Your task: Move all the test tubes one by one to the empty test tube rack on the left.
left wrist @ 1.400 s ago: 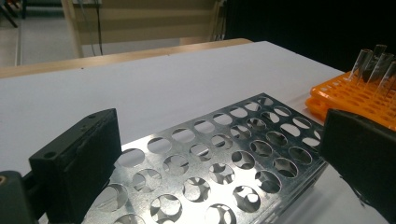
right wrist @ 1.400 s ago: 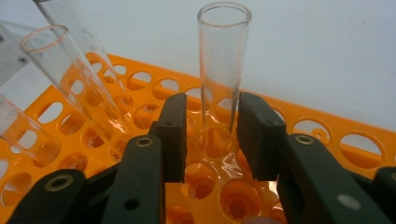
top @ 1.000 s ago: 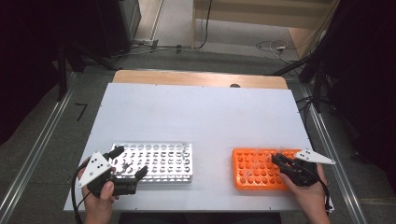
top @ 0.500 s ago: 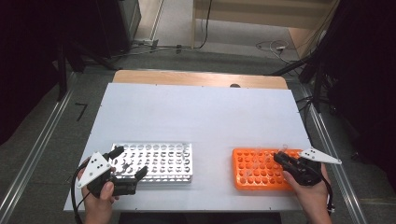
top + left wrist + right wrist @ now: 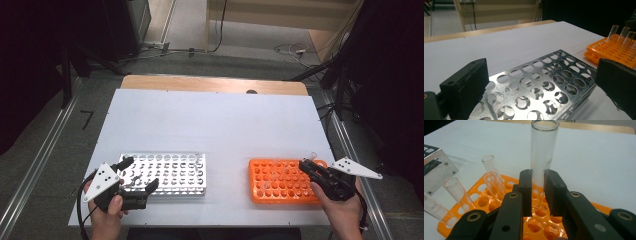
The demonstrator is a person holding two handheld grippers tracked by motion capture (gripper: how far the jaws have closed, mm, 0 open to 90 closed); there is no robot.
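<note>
At the near left of the white bench (image 5: 210, 120), the left gripper (image 5: 139, 176) is hovering at the near-left corner of the metal rack (image 5: 172, 173), its fingers (image 5: 466, 87) standing wide apart with the rack's punched holes lying between them and nothing held. Farther right, the orange rack (image 5: 280, 180) is sitting near the bench's front edge, with several glass tubes leaning in its holes. At its right end, the right gripper (image 5: 538, 192) is clamping an upright test tube (image 5: 542, 152) between its fingers, the tube's rounded bottom hanging just above an orange hole.
</note>
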